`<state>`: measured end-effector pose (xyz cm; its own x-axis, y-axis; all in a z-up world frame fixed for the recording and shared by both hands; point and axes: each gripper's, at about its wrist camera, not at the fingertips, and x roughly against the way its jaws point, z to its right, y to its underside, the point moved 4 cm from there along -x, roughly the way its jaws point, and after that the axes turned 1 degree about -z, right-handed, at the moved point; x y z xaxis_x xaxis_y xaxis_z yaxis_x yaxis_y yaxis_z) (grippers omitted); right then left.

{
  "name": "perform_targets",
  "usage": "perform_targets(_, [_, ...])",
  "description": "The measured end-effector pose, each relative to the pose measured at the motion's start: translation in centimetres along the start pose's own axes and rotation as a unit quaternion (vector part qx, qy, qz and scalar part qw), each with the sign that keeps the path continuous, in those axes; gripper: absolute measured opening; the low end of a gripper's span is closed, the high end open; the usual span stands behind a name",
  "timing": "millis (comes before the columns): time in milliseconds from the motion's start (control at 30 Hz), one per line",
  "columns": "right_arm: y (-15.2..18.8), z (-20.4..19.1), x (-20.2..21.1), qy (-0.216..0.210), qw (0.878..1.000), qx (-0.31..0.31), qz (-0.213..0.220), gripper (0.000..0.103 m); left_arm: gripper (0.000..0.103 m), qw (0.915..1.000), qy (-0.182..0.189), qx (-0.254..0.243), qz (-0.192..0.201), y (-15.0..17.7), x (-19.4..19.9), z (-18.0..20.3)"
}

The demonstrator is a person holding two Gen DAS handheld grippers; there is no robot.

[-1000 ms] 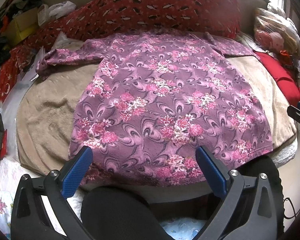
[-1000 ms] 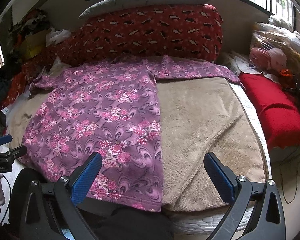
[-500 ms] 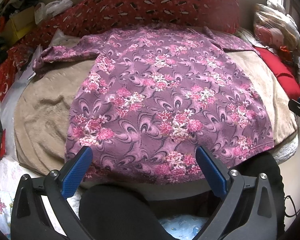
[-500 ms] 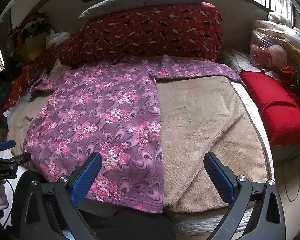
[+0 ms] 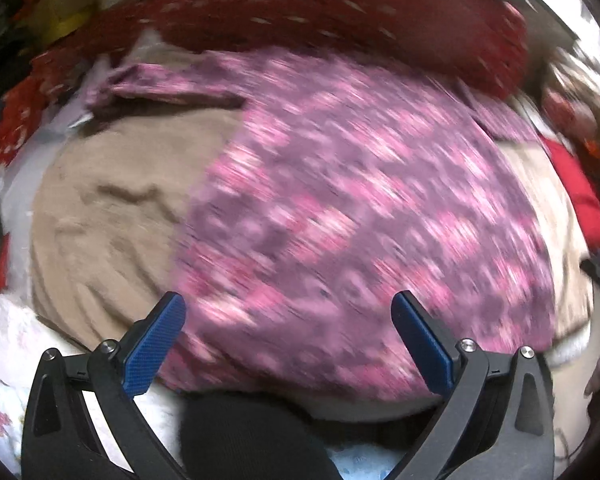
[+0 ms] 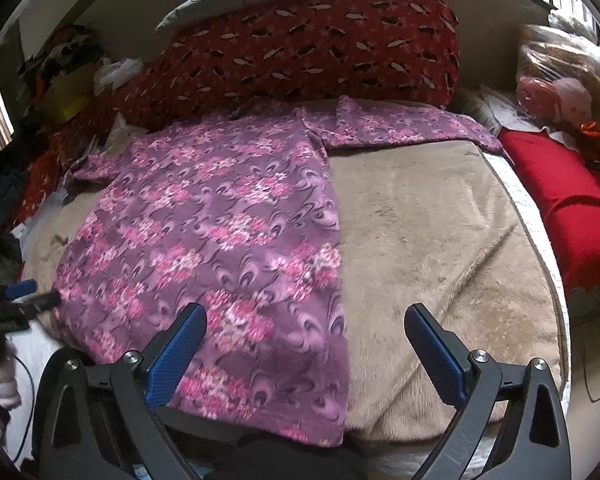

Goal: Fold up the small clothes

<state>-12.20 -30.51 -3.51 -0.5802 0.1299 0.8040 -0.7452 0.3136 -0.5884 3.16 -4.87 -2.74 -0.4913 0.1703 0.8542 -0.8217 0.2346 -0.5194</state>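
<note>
A purple shirt with pink flowers (image 6: pixel 220 232) lies spread flat on a beige blanket (image 6: pixel 428 248), hem toward me, both sleeves stretched out at the far end. It also shows in the left wrist view (image 5: pixel 360 208), blurred by motion. My left gripper (image 5: pixel 288 336) is open and empty over the hem's left part. My right gripper (image 6: pixel 306 348) is open and empty above the shirt's near right corner. The left gripper also shows in the right wrist view (image 6: pixel 28 296) at the shirt's left hem edge.
A long red patterned pillow (image 6: pixel 312 48) lies behind the shirt. A red cushion (image 6: pixel 572 208) and bagged things (image 6: pixel 560 80) sit at the right. Clutter (image 6: pixel 64 72) is piled at the far left. My dark-clad knee (image 5: pixel 252 436) is below the bed edge.
The left gripper has swung quickly to the left and closer to the hem, blurring its view. The right gripper has moved a little forward and down toward the shirt's near right corner.
</note>
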Motion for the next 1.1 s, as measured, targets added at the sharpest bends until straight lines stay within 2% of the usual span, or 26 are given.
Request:
perform_targets(100, [-0.4, 1.7, -2.5, 0.010, 0.999, -0.032, -0.031, 0.099, 0.103, 0.9980, -0.024, 0.058, 0.002, -1.9, -0.9, -4.7])
perform_targets(233, [0.2, 2.8, -6.1, 0.009, 0.996, -0.055, -0.075, 0.098, 0.103, 0.9923, -0.034, 0.111, -0.041, -2.2, -3.9, -9.0])
perform_targets(300, [0.8, 2.2, -7.9, 0.003, 0.994, -0.050, -0.098, 0.094, 0.103, 0.9895, -0.025, 0.121, -0.076, -1.3, -5.7, -9.7])
perform_targets(333, [1.0, 1.8, -8.5, 0.003, 0.993, -0.046, -0.106, 0.087, 0.103, 0.9886, -0.014, 0.121, -0.089, -0.6, -6.3, -9.6])
perform_targets(367, [1.2, 1.4, -8.8, 0.014, 0.994, -0.036, -0.107, 0.084, 0.102, 0.9872, 0.006, 0.120, -0.104, 0.2, -6.9, -9.1])
perform_targets(400, [1.3, 0.7, -8.5, 0.022, 0.995, -0.018, -0.094, 0.082, 0.089, 0.9863, 0.022, 0.120, -0.111, 0.7, -7.1, -8.6])
perform_targets(433, [1.2, 0.2, -8.2, 0.012, 0.996, -0.004, -0.083, 0.066, 0.076, 0.9850, 0.045, 0.115, -0.120, 1.2, -7.5, -7.9])
perform_targets(467, [1.2, -0.4, -7.8, -0.012, 0.997, 0.007, -0.080, 0.020, 0.036, 0.9831, 0.063, 0.107, -0.135, 1.8, -8.0, -7.2])
perform_targets(500, [1.2, -0.9, -7.7, -0.033, 0.996, 0.012, -0.087, 0.004, 0.020, 0.9810, 0.070, 0.098, -0.152, 2.3, -8.5, -6.6])
perform_targets(533, [1.1, -1.1, -7.5, -0.035, 0.996, 0.019, -0.082, 0.004, 0.020, 0.9818, 0.066, 0.098, -0.149, 2.4, -8.3, -6.4])
perform_targets(600, [0.6, -1.4, -6.0, -0.059, 0.996, 0.025, -0.067, 0.004, 0.007, 0.9814, 0.075, 0.105, -0.142, 2.4, -7.3, -6.5])
perform_targets(667, [-0.6, -0.5, -3.4, -0.085, 0.996, 0.008, -0.038, 0.004, 0.007, 0.9799, 0.099, 0.115, -0.129, 2.5, -5.5, -6.7])
perform_targets(733, [-1.1, 1.1, -1.5, -0.092, 0.996, -0.012, -0.014, 0.003, 0.007, 0.9789, 0.112, 0.117, -0.123, 2.9, -4.4, -7.1])
perform_targets(833, [-0.4, 3.4, -2.1, -0.071, 0.997, -0.031, -0.031, 0.002, 0.007, 0.9740, 0.116, 0.125, -0.149, 3.7, -4.9, -7.5])
perform_targets(933, [1.5, 5.4, -5.1, -0.053, 0.993, -0.066, -0.077, 0.002, 0.007, 0.9685, 0.126, 0.141, -0.162, 3.9, -5.0, -8.2])
perform_targets(967, [2.1, 6.0, -5.4, -0.043, 0.992, -0.078, -0.087, 0.000, 0.007, 0.9684, 0.129, 0.143, -0.158, 3.4, -4.7, -8.3])
perform_targets(1033, [2.3, 6.5, -5.1, -0.054, 0.990, -0.103, -0.081, 0.000, 0.007, 0.9699, 0.131, 0.150, -0.140, 2.3, -3.8, -9.3])
perform_targets(1100, [1.6, 7.2, -4.1, -0.063, 0.987, -0.135, -0.060, 0.007, 0.013, 0.9716, 0.133, 0.159, -0.115, 0.1, -3.1, -10.5])
